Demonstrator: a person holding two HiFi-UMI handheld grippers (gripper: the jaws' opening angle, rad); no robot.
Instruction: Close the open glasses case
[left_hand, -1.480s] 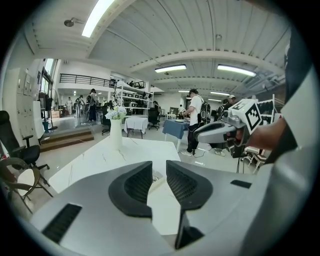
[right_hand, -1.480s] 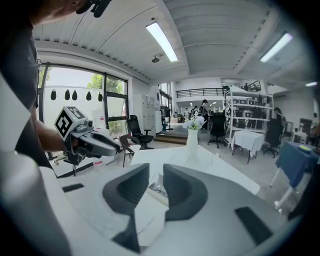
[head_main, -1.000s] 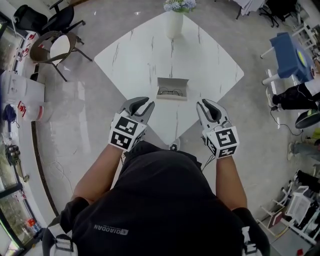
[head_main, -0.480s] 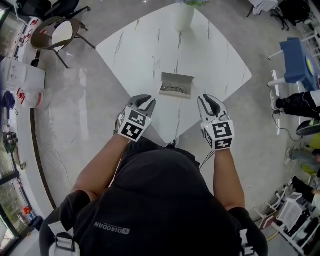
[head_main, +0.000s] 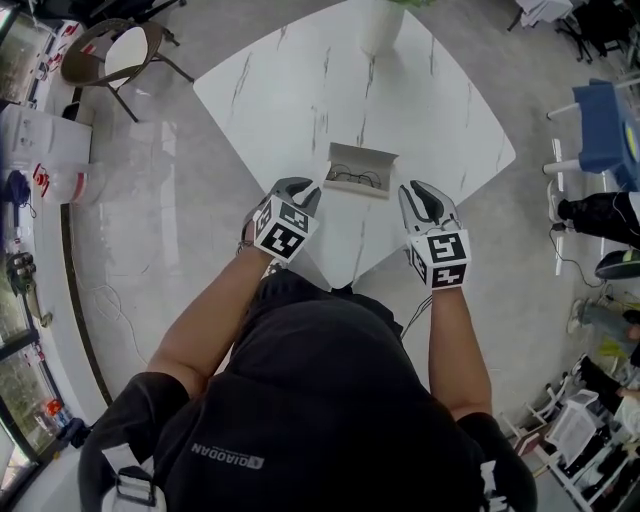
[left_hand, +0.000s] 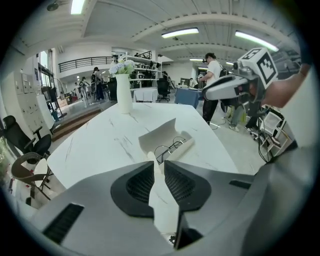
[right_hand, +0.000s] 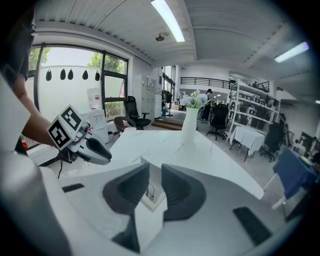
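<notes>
The open glasses case (head_main: 360, 170) lies on the white marble table (head_main: 290, 90) with its lid standing up on the far side. A pair of thin-framed glasses (left_hand: 169, 148) lies inside the case (left_hand: 167, 141). My left gripper (head_main: 303, 187) hovers just short of the case's near left corner, jaws shut with only a narrow slit and nothing between them. My right gripper (head_main: 418, 188) hangs off the case's near right end, shut and holding nothing. In the right gripper view, part of the case (right_hand: 150, 196) shows through the slit between its jaws.
A white vase with flowers (head_main: 380, 28) stands at the table's far corner, beyond the case. A chair (head_main: 110, 55) sits off the table's left side. The near table corner lies under my hands. Blue furniture (head_main: 605, 125) and people are at the right.
Both grippers have moved forward over the table's near corner, closing in on the case, the left one more. The case itself has not moved.
</notes>
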